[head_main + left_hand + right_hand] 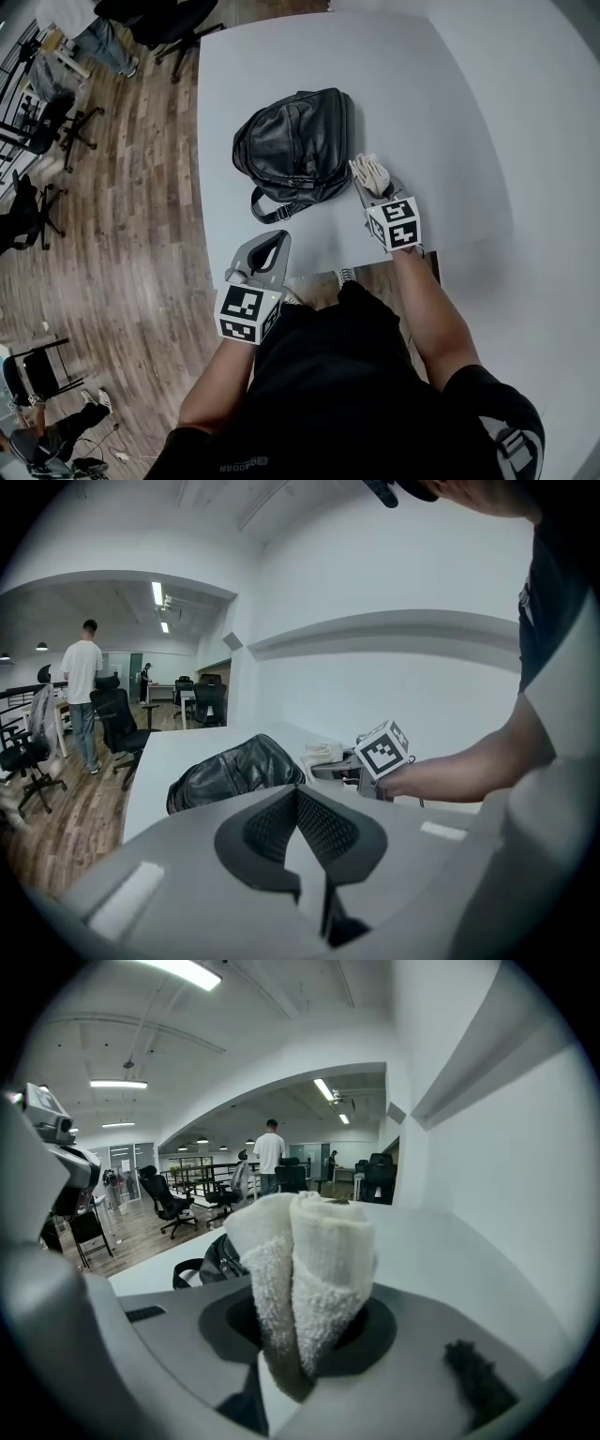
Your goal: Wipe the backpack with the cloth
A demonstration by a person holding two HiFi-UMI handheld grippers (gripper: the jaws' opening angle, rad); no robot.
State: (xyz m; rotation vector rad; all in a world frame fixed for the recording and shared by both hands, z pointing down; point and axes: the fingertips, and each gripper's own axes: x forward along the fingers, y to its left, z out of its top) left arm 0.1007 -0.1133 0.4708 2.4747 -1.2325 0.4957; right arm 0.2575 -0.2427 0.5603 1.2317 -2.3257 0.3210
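Backpack (295, 145) lies on the bench (422, 112). We hold the right gripper (368, 184) clamped on the cloth (371, 172) just beside it; our left gripper (274, 238) is closed, empty, at the near edge.

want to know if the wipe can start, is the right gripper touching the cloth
Touching. The right gripper view shows the right gripper with its jaws closed on the folded white cloth, which is pinched between them.

One black backpack (295, 145), one white cloth (367, 169), one white table (281, 56). Two grippers — the left gripper (275, 236) and the right gripper (371, 184) — each carry one marker cube (247, 314), two in all. Two people (82, 691) stand far back in the left gripper view.
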